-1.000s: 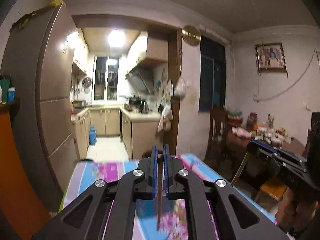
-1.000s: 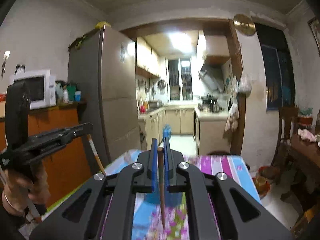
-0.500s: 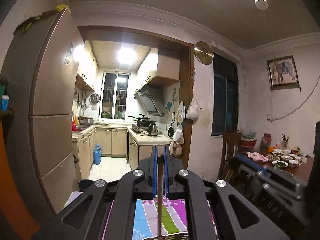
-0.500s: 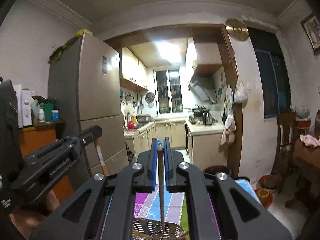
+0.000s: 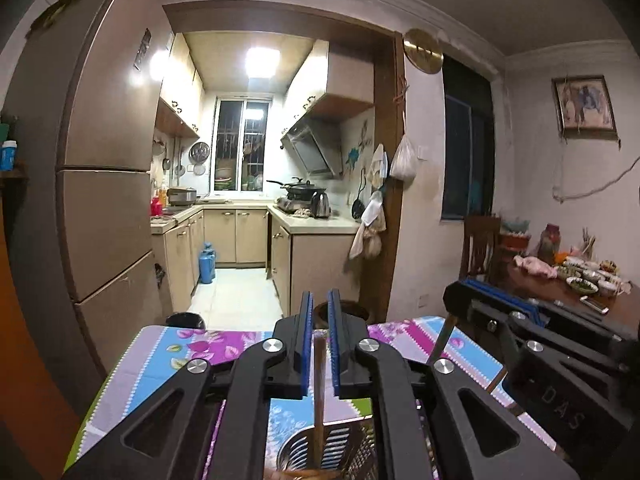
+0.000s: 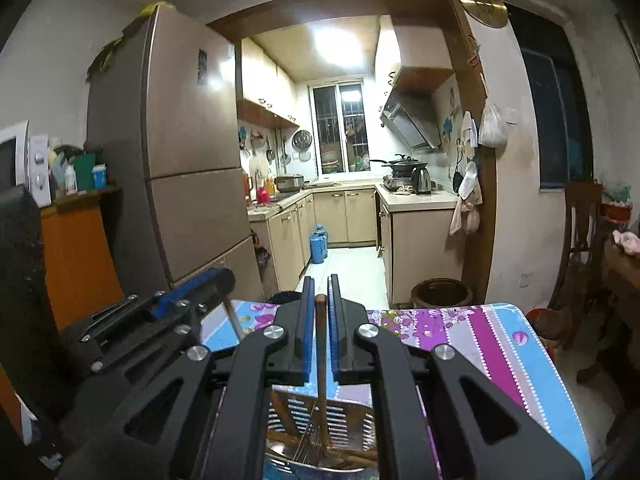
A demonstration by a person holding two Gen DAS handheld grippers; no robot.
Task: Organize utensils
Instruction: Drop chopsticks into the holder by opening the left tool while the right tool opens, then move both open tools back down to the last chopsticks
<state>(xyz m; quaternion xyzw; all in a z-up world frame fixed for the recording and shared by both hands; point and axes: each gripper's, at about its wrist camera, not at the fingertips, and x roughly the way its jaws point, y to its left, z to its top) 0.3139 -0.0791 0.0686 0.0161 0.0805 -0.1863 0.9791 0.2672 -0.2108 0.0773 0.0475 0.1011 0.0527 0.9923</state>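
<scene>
Left gripper (image 5: 319, 344): jaws just eased apart — chopstick (image 5: 319, 392) between pads, hanging into metal holder (image 5: 340, 446).
Right gripper (image 6: 319, 332): clenched on second chopstick (image 6: 321, 376) — over holder.

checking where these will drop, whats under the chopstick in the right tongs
A slotted metal holder stands directly under the chopstick, on the flowered tablecloth. Thin utensils already stand inside it; the tongs' black arms cover its sides and base.

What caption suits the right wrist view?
Right tool shut on a chopstick above the slotted metal holder.
</scene>
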